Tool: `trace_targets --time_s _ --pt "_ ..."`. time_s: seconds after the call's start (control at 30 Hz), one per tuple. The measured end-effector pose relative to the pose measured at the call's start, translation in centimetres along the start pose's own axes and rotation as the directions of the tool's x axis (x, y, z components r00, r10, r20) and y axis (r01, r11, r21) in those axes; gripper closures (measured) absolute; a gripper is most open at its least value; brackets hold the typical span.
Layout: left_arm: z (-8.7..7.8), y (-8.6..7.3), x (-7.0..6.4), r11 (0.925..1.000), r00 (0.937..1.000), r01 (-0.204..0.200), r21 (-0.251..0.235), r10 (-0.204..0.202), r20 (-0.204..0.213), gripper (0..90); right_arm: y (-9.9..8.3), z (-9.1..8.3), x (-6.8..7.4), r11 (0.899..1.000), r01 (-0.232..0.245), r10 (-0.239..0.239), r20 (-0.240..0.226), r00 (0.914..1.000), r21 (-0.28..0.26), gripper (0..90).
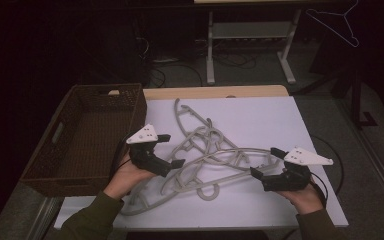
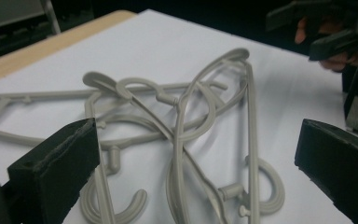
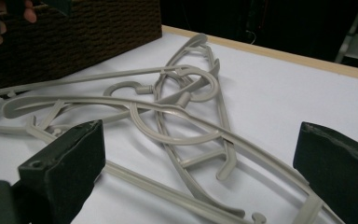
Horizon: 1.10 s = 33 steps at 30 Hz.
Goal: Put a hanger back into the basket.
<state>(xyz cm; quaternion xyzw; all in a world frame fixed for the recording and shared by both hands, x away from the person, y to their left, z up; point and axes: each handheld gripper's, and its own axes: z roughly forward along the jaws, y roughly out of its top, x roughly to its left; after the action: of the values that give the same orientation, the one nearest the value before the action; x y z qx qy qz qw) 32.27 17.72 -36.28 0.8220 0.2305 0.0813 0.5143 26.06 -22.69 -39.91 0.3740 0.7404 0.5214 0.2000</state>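
A tangled pile of several grey plastic hangers (image 1: 205, 150) lies on the white table top (image 1: 260, 115). My left gripper (image 1: 172, 150) is open at the pile's left edge, with its jaws wide apart just above the hangers (image 2: 182, 116). At the pile's right end my right gripper (image 1: 265, 162) is open too, low over the hangers (image 3: 182, 93). In the left gripper view its jaws (image 2: 196, 140) frame the hooks with nothing held. The right gripper's jaws (image 3: 200, 135) likewise hold nothing.
An empty brown wicker basket (image 1: 105, 89) stands on the table's left side, close to my left hand, and its wall (image 3: 74, 32) rises behind the pile. Behind the table are a white desk frame (image 1: 250, 40) and a thin wire hanger (image 1: 337, 22) hanging at the top right.
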Motion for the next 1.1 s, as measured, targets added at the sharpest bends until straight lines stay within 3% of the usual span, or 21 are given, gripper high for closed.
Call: trace_targets --time_s 0.2,0.53,0.6,0.8,0.9,1.03,1.1 --pt "2.3 0.0 0.6 0.9987 1.0000 -0.003 0.051 0.003 0.006 0.0 -0.5 -0.3 0.2 1.000 -0.007 0.007 0.010 0.9999 0.003 1.8" --pt "4.3 0.7 0.9 0.9930 0.9993 -0.036 0.112 0.035 0.013 0.4 -0.5 -0.3 0.3 1.000 -0.006 0.006 0.012 0.9999 0.000 1.8" --pt "4.8 0.7 0.9 0.9901 0.9984 -0.054 0.130 0.051 0.022 6.8 -0.6 -0.3 0.2 1.000 -0.005 0.005 0.011 0.9999 -0.001 1.8" --pt "6.1 0.7 1.0 0.9800 0.9967 -0.081 0.182 0.078 0.025 10.7 -0.4 -0.3 0.1 1.000 -0.005 0.005 0.015 0.9999 -0.010 1.8" --pt "6.5 0.6 1.1 0.9763 0.9964 -0.084 0.200 0.081 0.025 14.3 -0.4 -0.2 0.2 1.000 -0.003 0.003 0.012 0.9999 -0.006 1.8" --pt "7.4 0.3 1.6 0.9644 0.9962 -0.087 0.250 0.085 0.021 19.8 -0.5 -0.2 0.2 1.000 -0.002 0.002 0.010 1.0000 -0.006 1.8" --pt "7.5 0.2 1.6 0.9637 0.9966 -0.083 0.254 0.081 0.018 22.5 -0.5 -0.3 0.1 1.000 -0.006 0.006 0.009 0.9999 -0.007 1.8"
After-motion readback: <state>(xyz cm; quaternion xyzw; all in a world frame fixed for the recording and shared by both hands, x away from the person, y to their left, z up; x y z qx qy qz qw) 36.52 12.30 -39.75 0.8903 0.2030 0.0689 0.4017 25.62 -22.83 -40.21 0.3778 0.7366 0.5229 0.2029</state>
